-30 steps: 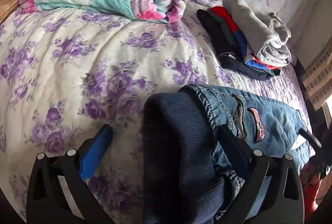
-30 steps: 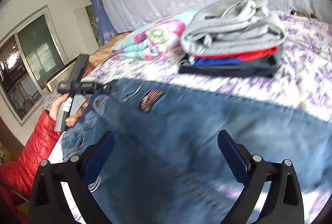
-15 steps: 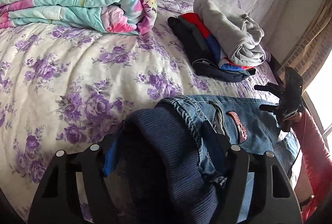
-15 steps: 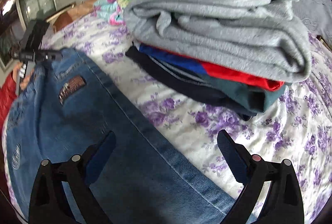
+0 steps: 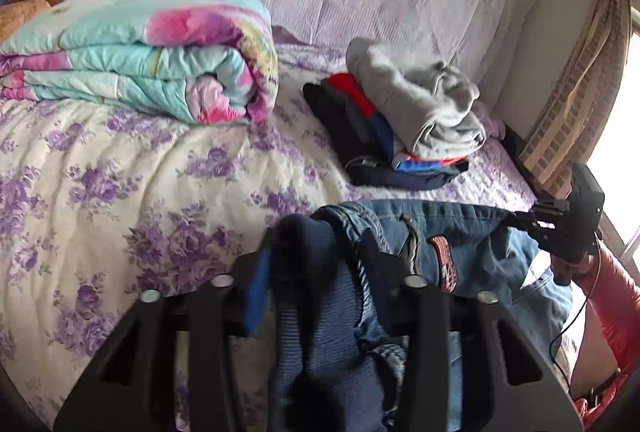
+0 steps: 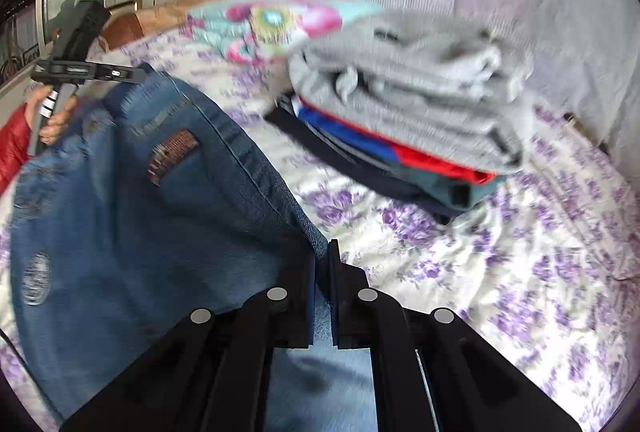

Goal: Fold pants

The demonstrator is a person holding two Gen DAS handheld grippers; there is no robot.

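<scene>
Bed (image 5: 120, 192) carries jeans (image 6: 120, 232), spread mostly flat, no fold visible yet, so early stage. Left hand-held gripper (image 5: 320, 272) clamped on ribbed waistband end; right hand-held gripper (image 6: 322, 268) pinched together on side edge. Whole fold left, I guess.

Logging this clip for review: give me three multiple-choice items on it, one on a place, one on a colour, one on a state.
1. The clothes stack lies where?
A. on the jeans
B. on the bed beyond the jeans
C. on the quilt

2. The stack's top garment is?
A. grey
B. red
C. black

3. The right gripper is?
A. wide open
B. shut on the jeans
C. holding the quilt

Answers: 1 B, floral bedspread separates them; 2 A, grey lies over red and blue; 3 B, its fingers pinch the denim edge.
</scene>
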